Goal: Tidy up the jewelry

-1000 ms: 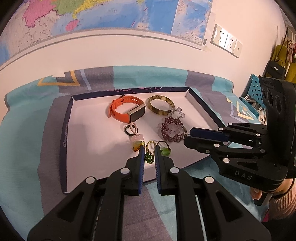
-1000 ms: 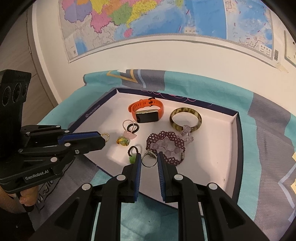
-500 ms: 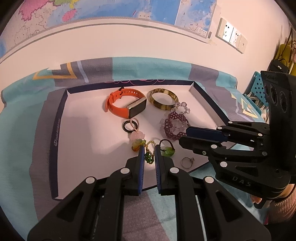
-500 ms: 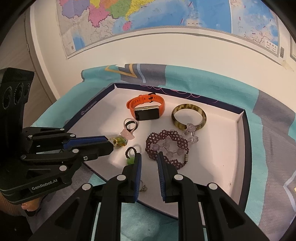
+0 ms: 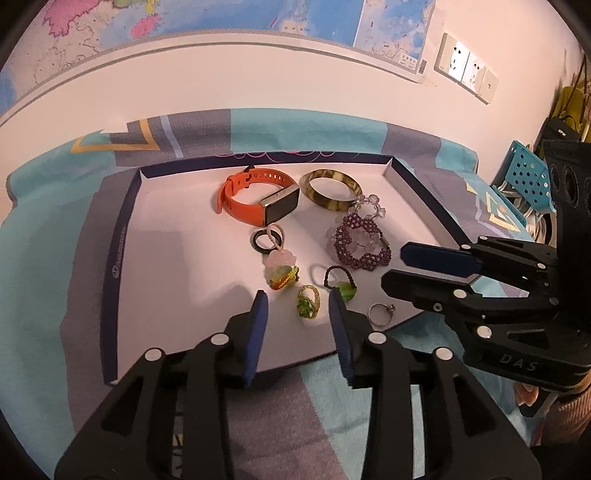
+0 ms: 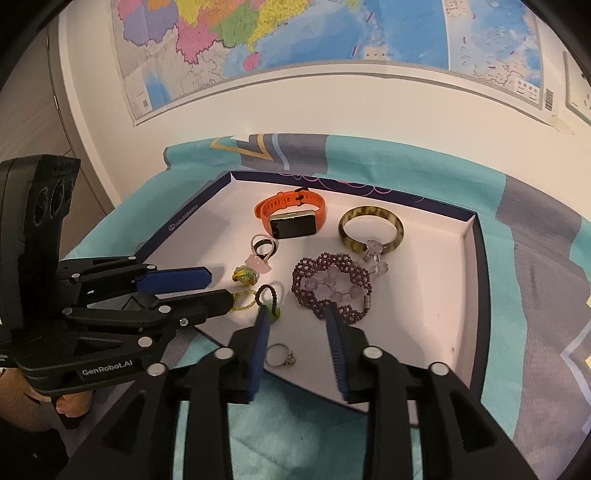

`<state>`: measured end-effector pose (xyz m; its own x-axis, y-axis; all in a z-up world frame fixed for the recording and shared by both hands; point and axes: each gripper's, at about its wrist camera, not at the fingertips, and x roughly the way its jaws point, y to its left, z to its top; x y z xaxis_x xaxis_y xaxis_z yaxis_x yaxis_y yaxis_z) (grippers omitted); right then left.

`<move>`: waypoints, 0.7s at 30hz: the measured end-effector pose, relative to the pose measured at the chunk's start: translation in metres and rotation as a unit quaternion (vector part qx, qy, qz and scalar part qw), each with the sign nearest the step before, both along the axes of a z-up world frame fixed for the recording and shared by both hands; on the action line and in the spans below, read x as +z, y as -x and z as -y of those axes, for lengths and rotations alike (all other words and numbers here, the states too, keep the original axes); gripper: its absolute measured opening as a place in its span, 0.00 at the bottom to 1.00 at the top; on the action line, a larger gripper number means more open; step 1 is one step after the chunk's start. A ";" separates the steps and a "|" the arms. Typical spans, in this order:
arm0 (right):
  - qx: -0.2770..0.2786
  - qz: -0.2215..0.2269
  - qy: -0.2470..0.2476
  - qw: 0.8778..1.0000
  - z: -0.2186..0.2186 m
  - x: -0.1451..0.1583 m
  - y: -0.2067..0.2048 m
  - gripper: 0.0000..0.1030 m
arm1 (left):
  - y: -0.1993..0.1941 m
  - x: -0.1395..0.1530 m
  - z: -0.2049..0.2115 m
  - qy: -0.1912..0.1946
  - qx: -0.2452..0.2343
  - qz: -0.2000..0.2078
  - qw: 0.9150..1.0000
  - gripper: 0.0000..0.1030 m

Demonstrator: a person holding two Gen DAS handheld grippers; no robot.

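The jewelry lies in a shallow white tray [image 5: 173,258] with a dark blue rim, set on a teal and grey patterned cloth [image 5: 48,258] over the bench. At the far side sit an orange smartwatch [image 5: 258,201] and, just right of it, a mottled brown bangle [image 5: 334,189]. Nearer are a purple beaded bracelet [image 5: 362,243] with pale crystal beads, a small black ring [image 5: 263,242], a pink flower charm [image 5: 280,260], a yellow-green beaded ring [image 5: 308,301] and a dark beaded ring with a green bead [image 5: 341,282]. A silver ring [image 6: 281,355] lies close to the tray's near edge.

The left gripper [image 5: 297,308] has just been opening; its blue-padded fingers [image 5: 256,321] stand spread, with the yellow-green beaded ring between them but untouched. The right gripper [image 6: 295,325] has likewise just been opening: its fingers [image 6: 260,341] stand apart above the silver ring, gripping nothing.

Readable writing: "GenRobot.AI" on the left gripper's body in the right wrist view, "DAS" on the right gripper's body in the left wrist view. A logo and print on the tray's left rim are too small to read. A coloured wall map [image 6: 314,33] hangs behind, its labels illegible, and white wall sockets [image 5: 467,75] sit to its right.
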<state>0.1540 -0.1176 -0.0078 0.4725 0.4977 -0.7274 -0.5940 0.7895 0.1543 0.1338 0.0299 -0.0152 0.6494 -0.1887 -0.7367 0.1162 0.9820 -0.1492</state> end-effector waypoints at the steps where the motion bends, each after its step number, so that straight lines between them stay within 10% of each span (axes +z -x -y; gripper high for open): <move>1: -0.003 0.003 -0.001 1.000 0.002 0.001 0.002 0.39 | 0.003 0.002 0.000 -0.003 0.002 0.004 1.000 0.39; 11: -0.028 0.033 -0.004 0.999 0.023 0.010 0.033 0.76 | 0.050 0.022 -0.009 -0.024 0.033 0.059 0.997 0.95; 13: -0.039 0.043 0.003 0.998 0.026 0.010 0.041 0.94 | 0.060 0.025 -0.009 -0.030 0.038 0.071 0.996 0.94; 21: -0.062 0.032 0.011 0.998 0.035 0.003 0.062 0.94 | 0.083 0.022 -0.008 -0.040 0.068 0.063 0.995 0.95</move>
